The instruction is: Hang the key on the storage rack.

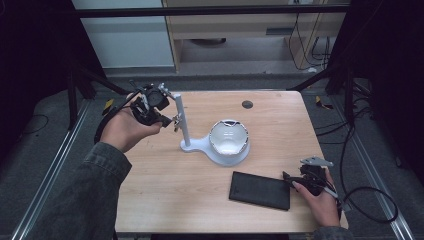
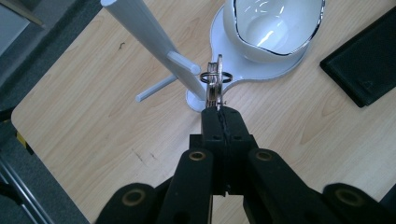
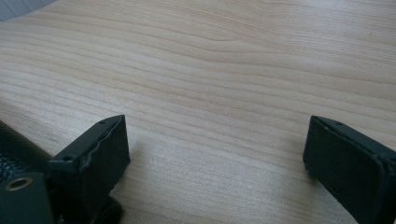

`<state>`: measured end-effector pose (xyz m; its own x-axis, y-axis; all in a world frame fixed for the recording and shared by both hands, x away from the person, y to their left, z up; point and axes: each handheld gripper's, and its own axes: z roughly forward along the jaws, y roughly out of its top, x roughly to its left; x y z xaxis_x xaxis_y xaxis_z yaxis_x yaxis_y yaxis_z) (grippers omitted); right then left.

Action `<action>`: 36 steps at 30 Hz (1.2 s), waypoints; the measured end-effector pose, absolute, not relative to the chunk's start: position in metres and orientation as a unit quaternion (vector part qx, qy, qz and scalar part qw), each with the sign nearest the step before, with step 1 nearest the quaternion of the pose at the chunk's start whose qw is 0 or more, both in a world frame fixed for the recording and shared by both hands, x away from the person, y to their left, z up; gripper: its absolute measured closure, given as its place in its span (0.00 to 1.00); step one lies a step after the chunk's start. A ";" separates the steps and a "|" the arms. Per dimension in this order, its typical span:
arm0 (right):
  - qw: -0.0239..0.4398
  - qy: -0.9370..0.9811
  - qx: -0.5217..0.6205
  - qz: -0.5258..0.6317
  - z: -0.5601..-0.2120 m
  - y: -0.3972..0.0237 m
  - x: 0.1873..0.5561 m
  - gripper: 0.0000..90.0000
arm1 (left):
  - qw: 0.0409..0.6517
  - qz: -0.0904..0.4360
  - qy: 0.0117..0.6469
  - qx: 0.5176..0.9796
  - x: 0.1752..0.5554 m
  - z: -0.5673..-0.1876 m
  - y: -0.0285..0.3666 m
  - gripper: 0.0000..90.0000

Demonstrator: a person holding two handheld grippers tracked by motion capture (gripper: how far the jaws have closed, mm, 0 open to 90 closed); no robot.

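The left gripper (image 2: 218, 108) is clenching a key ring (image 2: 215, 80) just beside the white stand's peg (image 2: 183, 62), risking a missed hook and a drop onto the table (image 2: 93, 116).

Both black hand-held grippers, left (image 1: 167, 121) and right (image 1: 289, 179), trail dark cables; the person wears grey-green denim sleeves (image 1: 95, 175).

Left tongs (image 2: 218, 109) were clamped tight, raised in the left hand (image 1: 127, 127) (forearm angled in from below). Right tongs (image 3: 215, 149) hung wide apart, low, right hand (image 1: 322, 200) resting near the edge.
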<state>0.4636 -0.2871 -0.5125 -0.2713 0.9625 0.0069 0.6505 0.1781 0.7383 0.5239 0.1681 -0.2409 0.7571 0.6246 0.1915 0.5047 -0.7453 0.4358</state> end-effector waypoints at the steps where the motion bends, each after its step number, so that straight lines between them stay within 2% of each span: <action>1: 0.241 0.729 0.553 0.324 -0.513 -0.287 0.464 0.08 | 0.180 0.166 0.308 0.919 0.525 -0.241 0.168 1.00; 36: 0.241 0.731 0.551 0.322 -0.513 -0.287 0.464 0.08 | 0.196 0.166 0.336 0.906 0.545 -0.252 0.164 1.00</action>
